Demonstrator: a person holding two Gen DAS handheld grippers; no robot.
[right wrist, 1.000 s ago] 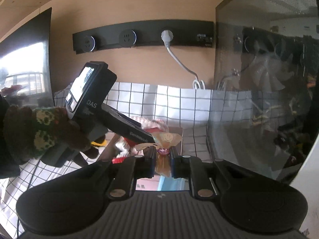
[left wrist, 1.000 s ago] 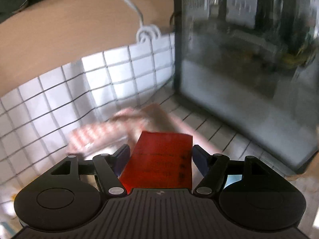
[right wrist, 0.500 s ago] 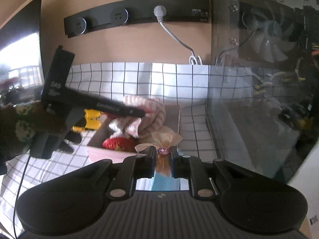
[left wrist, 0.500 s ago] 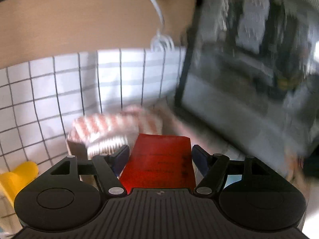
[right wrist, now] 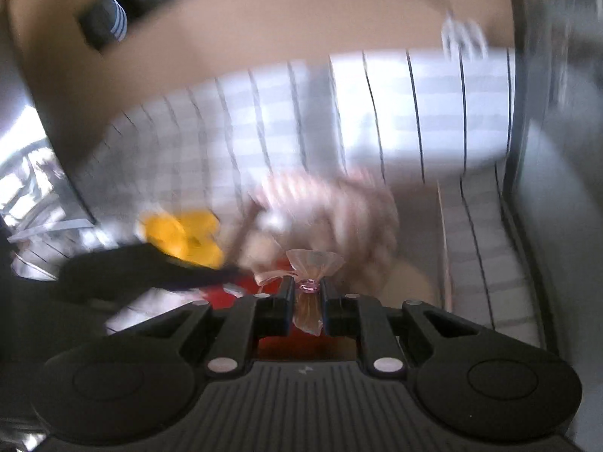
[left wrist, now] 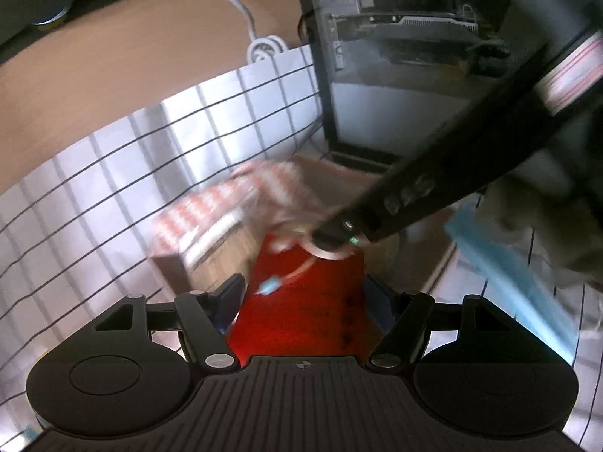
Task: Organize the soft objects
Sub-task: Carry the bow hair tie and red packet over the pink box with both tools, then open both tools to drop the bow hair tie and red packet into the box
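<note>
My left gripper (left wrist: pixel 303 286) is shut on a flat red pouch (left wrist: pixel 305 301) and holds it over a cardboard box (left wrist: pixel 211 260). A pink-and-white striped soft item (left wrist: pixel 241 196) lies in the box, blurred. My right gripper (right wrist: pixel 306 293) is shut on a small clear bag tied with a pink ring (right wrist: pixel 309 285). The right gripper's arm (left wrist: pixel 433 184) crosses the left wrist view, its tip just above the red pouch. The striped item (right wrist: pixel 339 203) and the red pouch (right wrist: pixel 256 282) also show in the right wrist view, blurred.
A white grid-pattern cloth (left wrist: pixel 113 188) covers the surface and back. A glass-sided computer case (left wrist: pixel 414 56) stands at the right. A yellow object (right wrist: pixel 181 233) lies left of the box. A blue object (left wrist: pixel 505 271) sits at the right. A power strip (right wrist: pixel 113 19) hangs on the wall.
Both grippers have moved down toward the box and closer together. The right gripper's arm now crosses the left wrist view above the red pouch. Both grips are unchanged.
</note>
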